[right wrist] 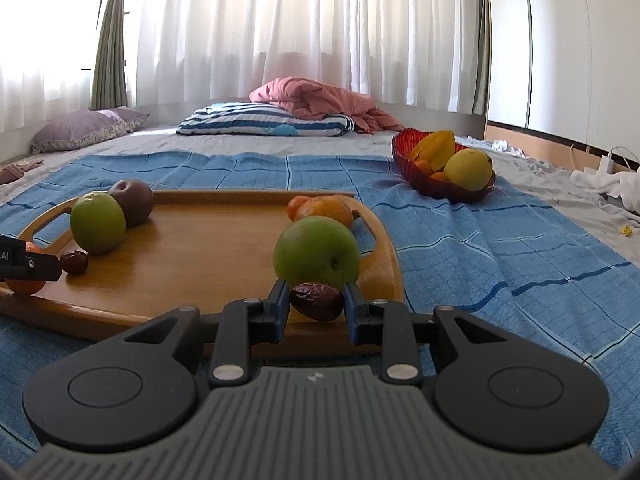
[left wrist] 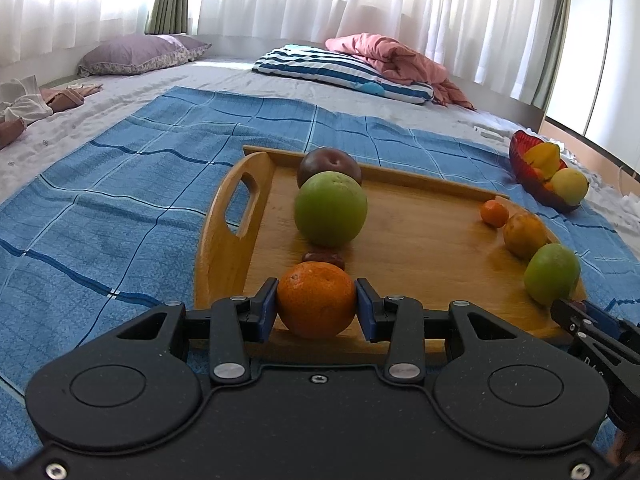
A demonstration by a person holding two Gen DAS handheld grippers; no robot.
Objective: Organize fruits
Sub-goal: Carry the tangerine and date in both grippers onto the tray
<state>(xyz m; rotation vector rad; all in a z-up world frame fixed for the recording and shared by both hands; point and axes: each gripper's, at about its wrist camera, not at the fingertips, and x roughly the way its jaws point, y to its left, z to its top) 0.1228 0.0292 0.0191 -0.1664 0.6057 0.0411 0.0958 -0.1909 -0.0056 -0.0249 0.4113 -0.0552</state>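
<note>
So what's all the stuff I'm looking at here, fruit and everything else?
wooden tray: 1, tan, on the blue cloth
green apples: 2, one in each row on the tray
dark plum: 1, purple-brown, far left of tray
orange: 1, near left edge of tray
dates: 2, dark brown, one at each row's near end
small orange fruits: 2, far right of tray
red bowl: 1, holding yellow and orange fruit, right of tray
blue cloth: 1, checked, spread on the bed
pillows and bedding: purple, striped, pink, far end
left hand-held gripper: 1, black, closed on the orange
right hand-held gripper: 1, black, closed on a date
</note>
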